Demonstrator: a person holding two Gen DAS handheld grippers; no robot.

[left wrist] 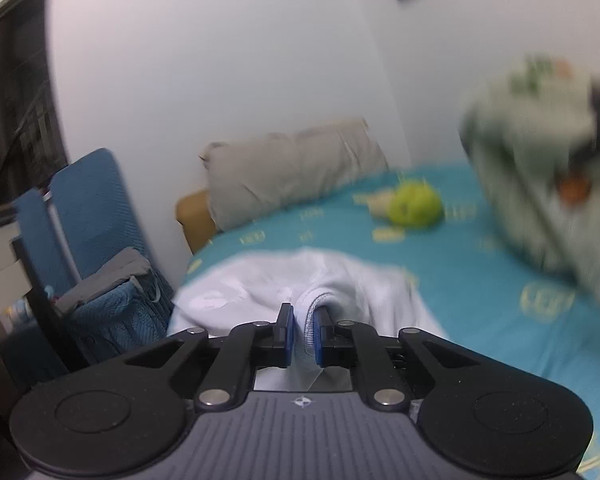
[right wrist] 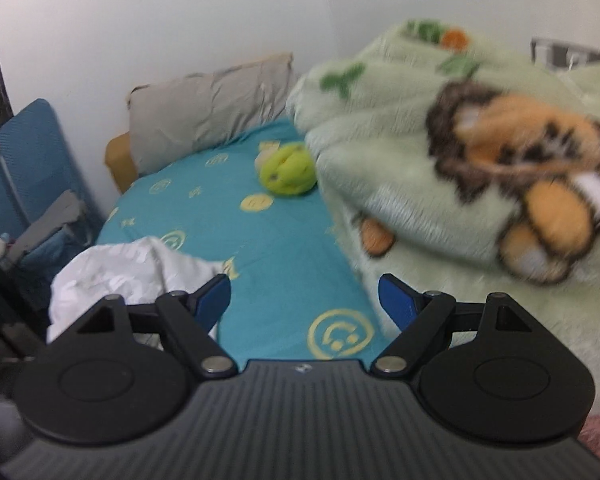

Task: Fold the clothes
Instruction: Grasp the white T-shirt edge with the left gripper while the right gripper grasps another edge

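In the left wrist view we see our left gripper [left wrist: 303, 330] with its fingers [left wrist: 286, 326] pinched on a stitched edge of the white garment [left wrist: 340, 280], which lies bunched at the near corner of the bed [left wrist: 480, 280] on the teal sheet. Only the right wrist view shows our right gripper [right wrist: 304, 300] with its fingers [right wrist: 214, 298] spread wide and holding nothing, above the sheet, the garment [right wrist: 120, 276] down to its left. That view also shows the green blanket [right wrist: 380, 128] sharply beside the green toy [right wrist: 287, 173] and pillow [right wrist: 208, 112], where the left view blurs it.
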